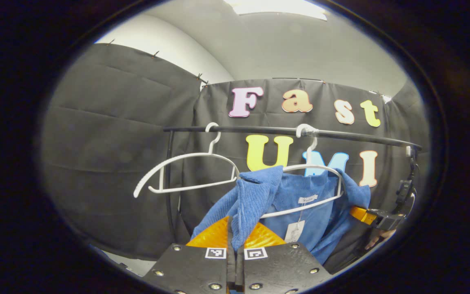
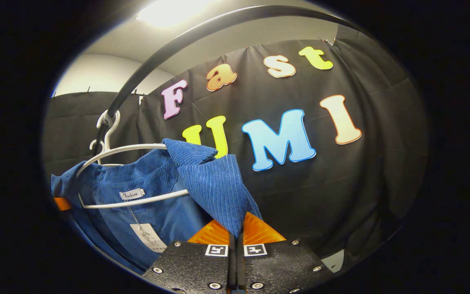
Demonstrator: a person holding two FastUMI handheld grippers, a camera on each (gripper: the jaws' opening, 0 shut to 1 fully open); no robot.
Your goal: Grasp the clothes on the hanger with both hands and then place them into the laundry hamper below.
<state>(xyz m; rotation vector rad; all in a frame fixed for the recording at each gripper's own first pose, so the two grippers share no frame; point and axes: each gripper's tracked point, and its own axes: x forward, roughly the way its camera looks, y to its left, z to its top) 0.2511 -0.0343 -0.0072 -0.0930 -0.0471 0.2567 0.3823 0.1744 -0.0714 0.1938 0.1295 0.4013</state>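
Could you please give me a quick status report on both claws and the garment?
Left claw and right claw each shut on blue corduroy garment. Garment on white hanger, on rail. Empty hanger alongside.

The left gripper (image 1: 235, 241) is raised and pointing slightly upward, its two fingers drawn together with only a narrow slit between them, and a fold of the blue garment (image 1: 300, 204) is pinched in that slit. The right gripper (image 2: 236, 237) is held at much the same height, tilted upward too, its fingers likewise closed tight on a fold of the same cloth. In the left gripper view the right gripper (image 1: 375, 218) shows farther off at the far right edge, with part of a hand (image 1: 377, 239) just below it holding it.
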